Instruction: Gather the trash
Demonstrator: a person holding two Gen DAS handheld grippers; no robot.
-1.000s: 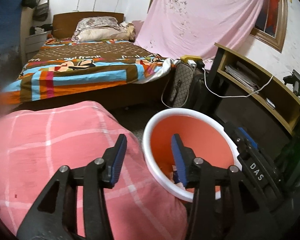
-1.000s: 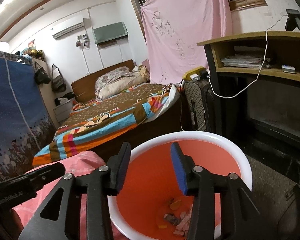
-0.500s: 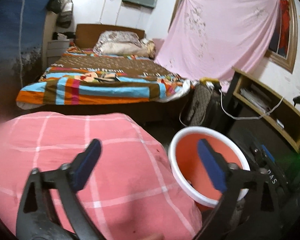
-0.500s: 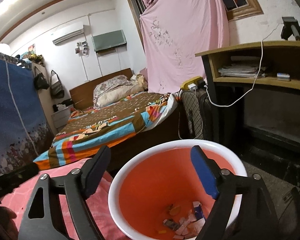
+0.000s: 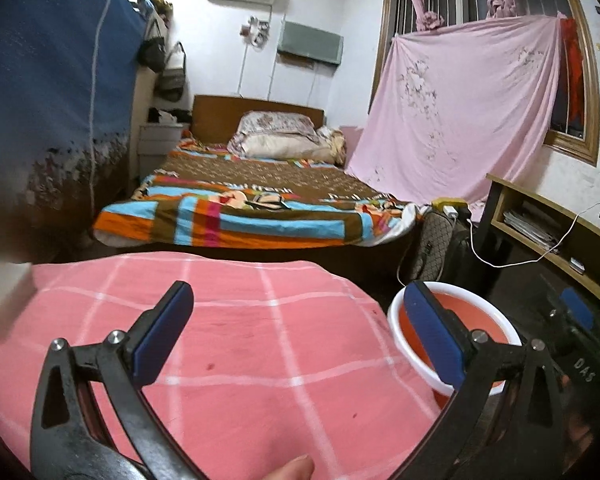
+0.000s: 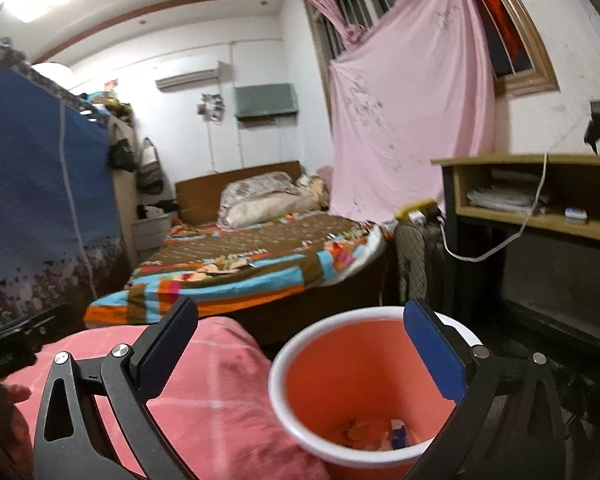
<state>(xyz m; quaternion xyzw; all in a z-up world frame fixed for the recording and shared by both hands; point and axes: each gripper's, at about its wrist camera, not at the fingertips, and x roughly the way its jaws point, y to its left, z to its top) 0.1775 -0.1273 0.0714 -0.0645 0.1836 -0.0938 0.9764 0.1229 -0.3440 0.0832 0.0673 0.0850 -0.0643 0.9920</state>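
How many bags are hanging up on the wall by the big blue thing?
2. One dark bag hangs higher, right beside the blue cloth wardrobe. The other bag hangs a little lower, nearer the bed. More could be hidden behind the wardrobe.

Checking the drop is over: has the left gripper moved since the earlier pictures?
Yes. The left gripper, jaws just opened and empty, has pulled back and leftward from the orange white-rimmed bin over the pink checked cloth.

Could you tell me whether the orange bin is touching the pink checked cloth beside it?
Cannot tell. In the left wrist view, the left gripper's finger covers where the orange bin meets the pink checked cloth.
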